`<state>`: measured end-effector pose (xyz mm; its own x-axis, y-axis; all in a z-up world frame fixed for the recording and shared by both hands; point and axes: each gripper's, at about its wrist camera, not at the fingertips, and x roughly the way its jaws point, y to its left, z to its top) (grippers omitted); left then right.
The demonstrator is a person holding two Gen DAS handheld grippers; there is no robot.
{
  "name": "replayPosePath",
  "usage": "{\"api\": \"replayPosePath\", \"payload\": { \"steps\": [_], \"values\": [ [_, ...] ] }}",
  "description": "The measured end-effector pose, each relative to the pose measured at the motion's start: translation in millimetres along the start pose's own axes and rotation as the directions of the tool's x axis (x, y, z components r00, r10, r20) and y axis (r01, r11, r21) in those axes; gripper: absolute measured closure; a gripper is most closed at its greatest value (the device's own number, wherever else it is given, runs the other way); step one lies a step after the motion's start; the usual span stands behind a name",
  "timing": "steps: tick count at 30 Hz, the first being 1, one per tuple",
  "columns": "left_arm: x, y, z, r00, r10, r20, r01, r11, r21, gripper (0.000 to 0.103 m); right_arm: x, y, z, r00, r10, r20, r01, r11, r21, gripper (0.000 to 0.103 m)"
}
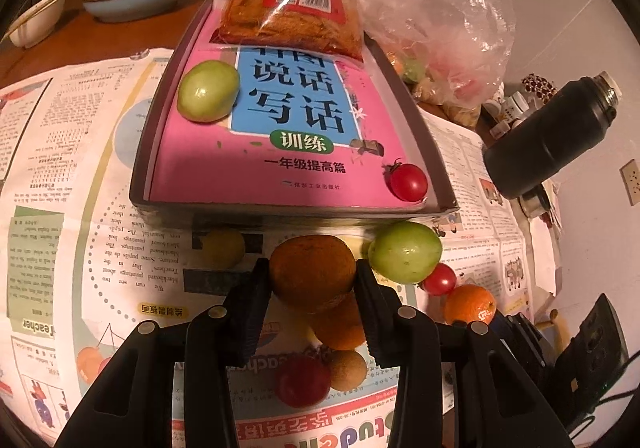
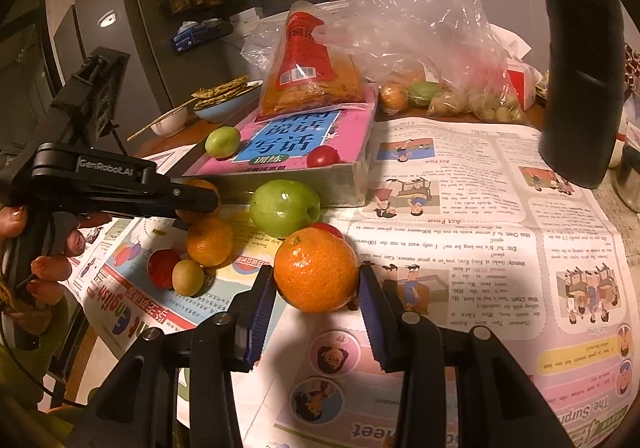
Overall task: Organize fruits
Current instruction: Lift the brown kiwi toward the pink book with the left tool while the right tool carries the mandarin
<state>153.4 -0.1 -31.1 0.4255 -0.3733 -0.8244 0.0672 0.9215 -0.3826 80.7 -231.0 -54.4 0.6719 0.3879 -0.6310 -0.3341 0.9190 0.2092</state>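
Our left tool (image 1: 313, 280) pinches a brown-orange fruit (image 1: 312, 272) at lower centre of its view. The pink book (image 1: 280, 136) on its box lies straight ahead, above in the frame, carrying a green fruit (image 1: 208, 90) at left and a cherry tomato (image 1: 408, 182) at right. Our right tool (image 2: 316, 282) pinches a tangerine (image 2: 316, 268) at lower centre of its view, over the newspaper on the desk (image 2: 460, 208). There the book sits up and left, so we judge the left tool nearer.
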Motion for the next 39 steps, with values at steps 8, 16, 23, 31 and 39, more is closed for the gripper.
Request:
{"api": "replayPosePath", "payload": {
  "steps": [8,16,23,31,39],
  "values": [
    [-4.9,2.7,-0.8,1.0,-0.008,0.012,0.008,1.0,0.0,0.06,-1.3,-8.9,2.3,1.0,-0.004,0.008,0.004,1.0,0.028,0.061],
    [-13.1,6.9,-1.3,1.0,-0.018,0.026,0.018,1.0,0.0,0.06,-2.6,-14.3,5.3,1.0,-0.001,0.019,0.0,0.999,0.049,0.061],
    [-21.5,3.6,-2.5,0.999,-0.036,0.036,0.035,0.999,0.025,0.06,-2.1,-15.4,7.8,1.0,0.001,0.021,-0.002,0.998,0.06,0.061],
    [-31.3,-0.4,-1.0,0.997,-0.049,0.054,0.047,0.998,0.043,0.06,-0.3,-10.3,8.9,1.0,0.005,0.015,-0.005,0.999,0.05,0.061],
    [-36.7,-4.0,2.5,0.995,-0.065,0.075,0.061,0.997,0.052,0.06,-9.3,0.0,23.6,0.998,0.007,0.058,-0.009,0.999,0.04,0.061]
  ]
}}
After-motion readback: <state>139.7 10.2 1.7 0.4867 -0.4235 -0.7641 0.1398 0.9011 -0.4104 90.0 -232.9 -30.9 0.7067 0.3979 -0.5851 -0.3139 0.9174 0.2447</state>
